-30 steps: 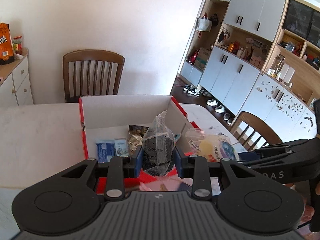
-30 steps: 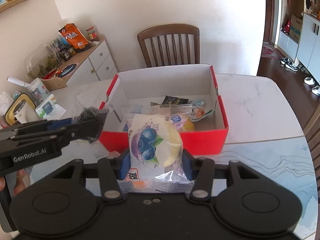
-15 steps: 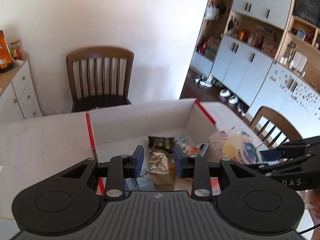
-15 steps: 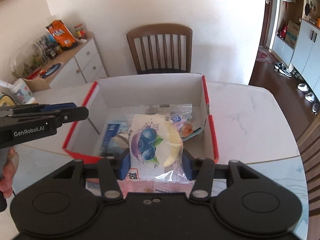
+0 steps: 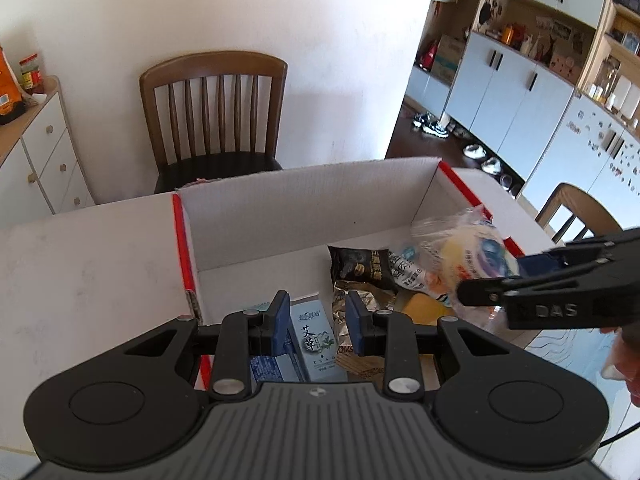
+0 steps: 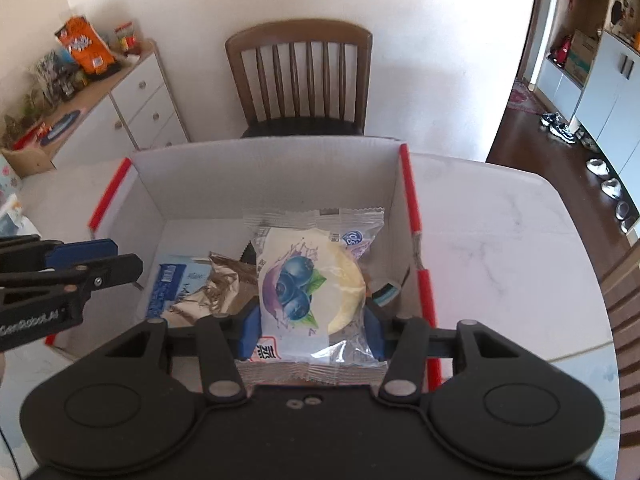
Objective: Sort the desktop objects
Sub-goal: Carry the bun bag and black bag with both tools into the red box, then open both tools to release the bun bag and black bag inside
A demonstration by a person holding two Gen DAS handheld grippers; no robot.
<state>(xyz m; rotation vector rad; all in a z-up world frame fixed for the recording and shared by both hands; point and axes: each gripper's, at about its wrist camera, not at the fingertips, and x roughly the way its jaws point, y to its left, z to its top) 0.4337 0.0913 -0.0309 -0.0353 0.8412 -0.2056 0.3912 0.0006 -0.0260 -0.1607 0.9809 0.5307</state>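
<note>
Right wrist view: the right gripper (image 6: 310,332) holds the blueberry pastry packet (image 6: 312,284) clamped in its jaws, long axis pointing away, directly above the red-edged box (image 6: 408,188) on the desk (image 6: 500,240), while the left gripper (image 5: 316,320), jaws parted and empty, hangs over the box's left half.

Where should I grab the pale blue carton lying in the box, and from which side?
Take the pale blue carton across its narrow width, on the two long side faces near its middle, coming straight down from above. It lies flat in the box, long and slim, between a blue packet and foil wrappers, so its ends look harder to reach.
</note>
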